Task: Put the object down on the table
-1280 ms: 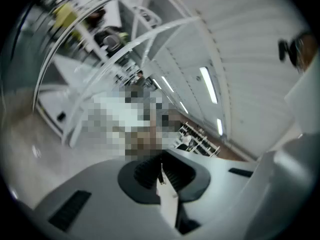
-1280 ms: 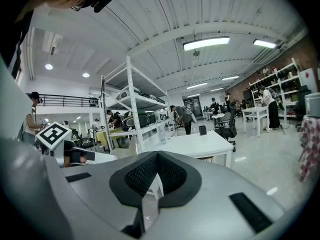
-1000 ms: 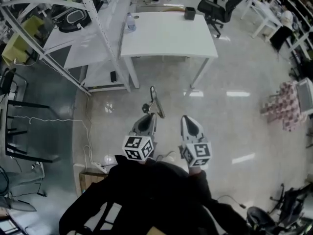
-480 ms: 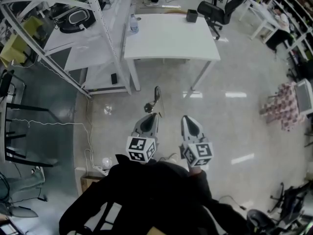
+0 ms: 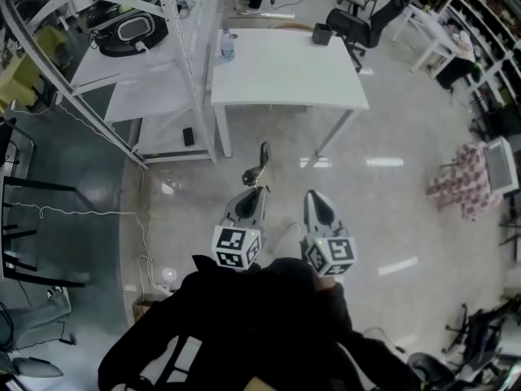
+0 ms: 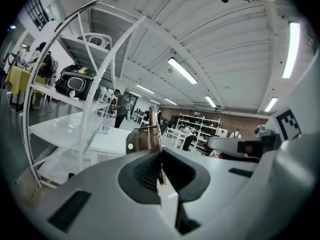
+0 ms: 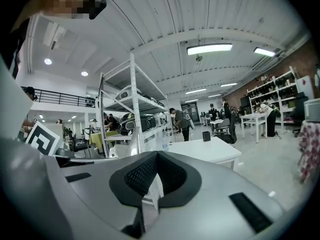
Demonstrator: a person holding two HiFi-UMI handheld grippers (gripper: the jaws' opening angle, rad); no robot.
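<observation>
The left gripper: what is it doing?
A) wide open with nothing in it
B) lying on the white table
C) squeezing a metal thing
C: the left gripper has its jaws pinched on the metal thing, up in the air, short of the white table.

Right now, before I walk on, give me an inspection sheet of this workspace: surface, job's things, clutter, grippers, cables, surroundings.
Surface: white table ahead, across open floor.
Job's things: metal object, held over the floor, not yet on the table.
Clutter: bottle near the table's far left corner; dark container at its far right.
Grippers: left gripper jaws shut on the metal object; right gripper jaws together, nothing between them.
Cables: white cable on the floor at left.
Surroundings: shelf rack left of the table; office chair beyond it.
</observation>
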